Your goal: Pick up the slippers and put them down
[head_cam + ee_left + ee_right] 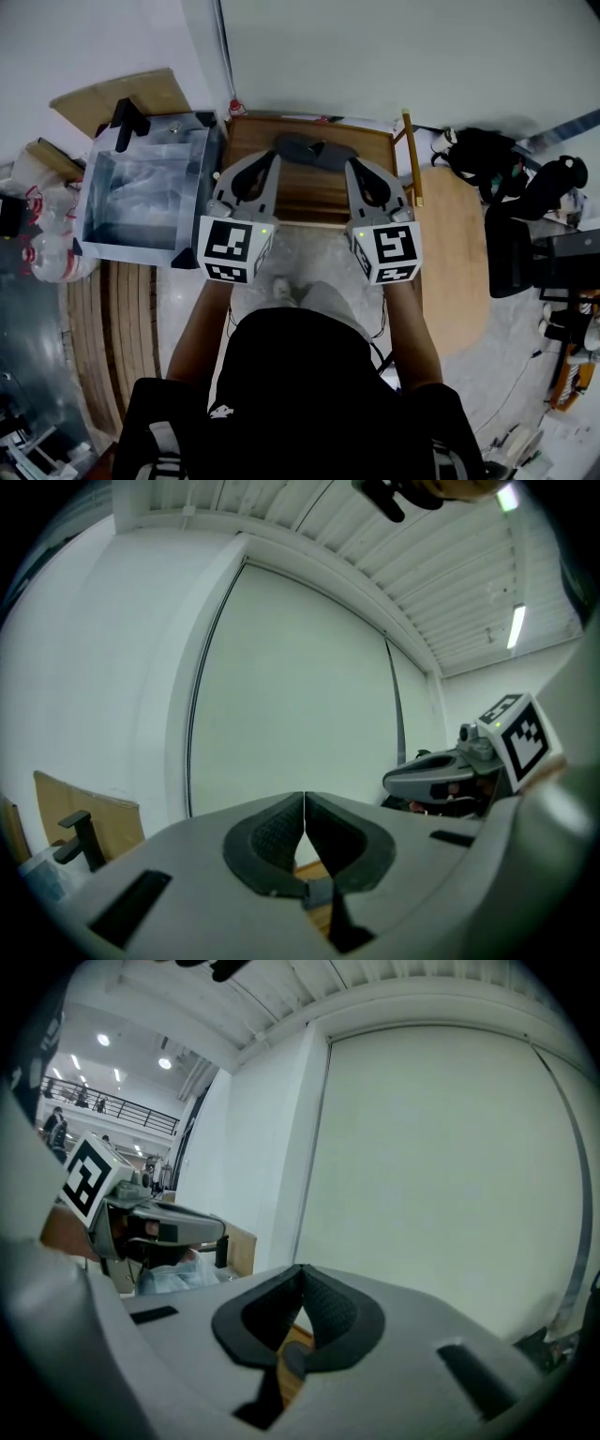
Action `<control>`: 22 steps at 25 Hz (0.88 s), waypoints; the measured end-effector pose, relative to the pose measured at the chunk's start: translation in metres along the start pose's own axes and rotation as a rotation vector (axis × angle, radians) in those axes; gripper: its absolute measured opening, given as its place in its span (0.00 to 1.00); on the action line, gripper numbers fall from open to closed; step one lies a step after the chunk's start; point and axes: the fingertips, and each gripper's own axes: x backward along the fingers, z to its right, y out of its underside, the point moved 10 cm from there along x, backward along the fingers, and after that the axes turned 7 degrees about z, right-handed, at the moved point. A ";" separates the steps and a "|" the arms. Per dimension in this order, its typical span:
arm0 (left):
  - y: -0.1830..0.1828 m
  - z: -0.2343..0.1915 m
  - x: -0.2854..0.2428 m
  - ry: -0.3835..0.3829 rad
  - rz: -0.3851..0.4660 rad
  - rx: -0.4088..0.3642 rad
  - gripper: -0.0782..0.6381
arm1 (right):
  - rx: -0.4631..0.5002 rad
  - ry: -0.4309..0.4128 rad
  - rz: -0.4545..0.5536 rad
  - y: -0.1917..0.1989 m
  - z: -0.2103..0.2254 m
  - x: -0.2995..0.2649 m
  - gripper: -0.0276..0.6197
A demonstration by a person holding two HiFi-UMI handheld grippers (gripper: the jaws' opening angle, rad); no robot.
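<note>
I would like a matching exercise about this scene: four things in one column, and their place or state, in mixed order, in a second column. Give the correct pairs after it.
1. slippers
2. clear box
3. round table
4. left gripper

A. jaws together, nothing between them
B. on the wooden rack
C. left of the rack in the head view
D. right of the rack in the head view

Pairs: 1-B, 2-C, 3-D, 4-A
</note>
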 end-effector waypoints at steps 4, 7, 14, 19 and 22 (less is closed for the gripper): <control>0.005 -0.007 -0.012 0.009 -0.004 0.010 0.12 | 0.008 0.010 -0.021 0.006 0.007 -0.011 0.02; 0.011 -0.010 -0.023 0.014 -0.011 0.012 0.12 | 0.007 0.014 -0.025 0.010 0.014 -0.019 0.02; 0.030 -0.008 -0.063 0.013 -0.045 0.027 0.12 | -0.013 -0.008 -0.054 0.031 0.041 -0.046 0.02; 0.048 -0.011 -0.096 0.007 -0.091 0.037 0.12 | -0.026 -0.026 -0.079 0.048 0.067 -0.070 0.02; 0.058 -0.013 -0.115 -0.002 -0.117 0.043 0.12 | -0.026 -0.046 -0.099 0.059 0.081 -0.085 0.02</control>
